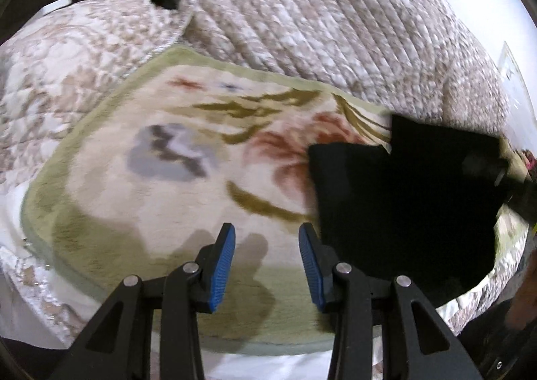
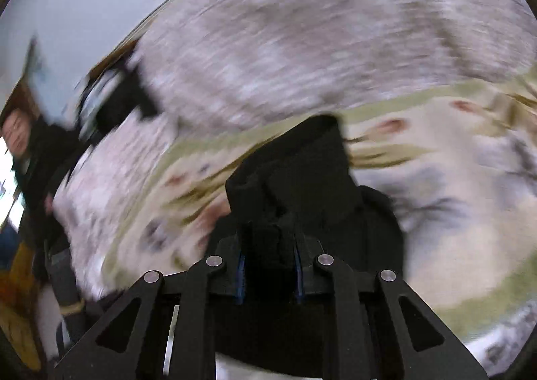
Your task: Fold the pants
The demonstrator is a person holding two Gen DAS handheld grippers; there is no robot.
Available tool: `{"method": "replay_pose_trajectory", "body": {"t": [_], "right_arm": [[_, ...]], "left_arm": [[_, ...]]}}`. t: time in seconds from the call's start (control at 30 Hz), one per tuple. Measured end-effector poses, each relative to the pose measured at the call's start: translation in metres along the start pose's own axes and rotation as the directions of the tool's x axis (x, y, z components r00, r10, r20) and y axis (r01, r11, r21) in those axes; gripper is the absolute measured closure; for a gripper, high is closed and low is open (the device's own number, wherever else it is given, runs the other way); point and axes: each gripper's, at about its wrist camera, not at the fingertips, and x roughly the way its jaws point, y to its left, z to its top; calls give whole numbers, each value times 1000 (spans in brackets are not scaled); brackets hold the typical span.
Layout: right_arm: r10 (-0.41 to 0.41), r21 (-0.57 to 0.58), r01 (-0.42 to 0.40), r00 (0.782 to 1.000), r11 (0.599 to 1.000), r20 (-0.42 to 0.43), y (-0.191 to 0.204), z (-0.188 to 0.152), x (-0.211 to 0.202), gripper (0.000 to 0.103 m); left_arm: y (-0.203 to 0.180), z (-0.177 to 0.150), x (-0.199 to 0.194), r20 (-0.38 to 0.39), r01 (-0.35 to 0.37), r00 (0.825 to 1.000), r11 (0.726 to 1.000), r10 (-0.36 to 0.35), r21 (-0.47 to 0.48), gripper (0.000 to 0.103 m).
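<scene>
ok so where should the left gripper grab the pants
Judging by the left wrist view, take the pants at their near left edge, beside the left gripper. That edge is straight and exposed on the blanket, so slide in from the left; the right gripper already holds another part.

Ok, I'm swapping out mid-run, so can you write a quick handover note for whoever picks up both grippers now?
Left gripper: open, empty, hovering over the floral fleece blanket.
Right gripper: shut on a bunched fold of the black fabric pants.
Pants lie folded at the blanket's right side, partly lifted by the right gripper.
Done: at least one fold.
Left: probably set down and square the stack.
</scene>
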Motion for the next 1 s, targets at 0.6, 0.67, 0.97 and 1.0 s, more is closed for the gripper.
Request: {"method": "replay_pose_trajectory", "body": {"t": [0.6, 0.67, 0.97, 1.0], "right_arm": [[59, -182, -86, 987, 979, -147, 47, -74, 72, 79], [84, -171, -109, 986, 979, -146, 47, -70, 67, 68], [169, -160, -168, 986, 973, -11, 32, -63, -4, 58], [151, -139, -149, 989, 979, 2, 23, -65, -6, 58]], "left_arm": [[22, -4, 2, -13, -7, 1000, 999, 6, -50, 61], [20, -3, 1, -4, 1, 1000, 998, -1, -55, 61], [-16, 14, -18, 57, 65, 996, 997, -67, 41, 61], [-22, 15, -17, 53, 77, 995, 996, -80, 53, 61]]}}
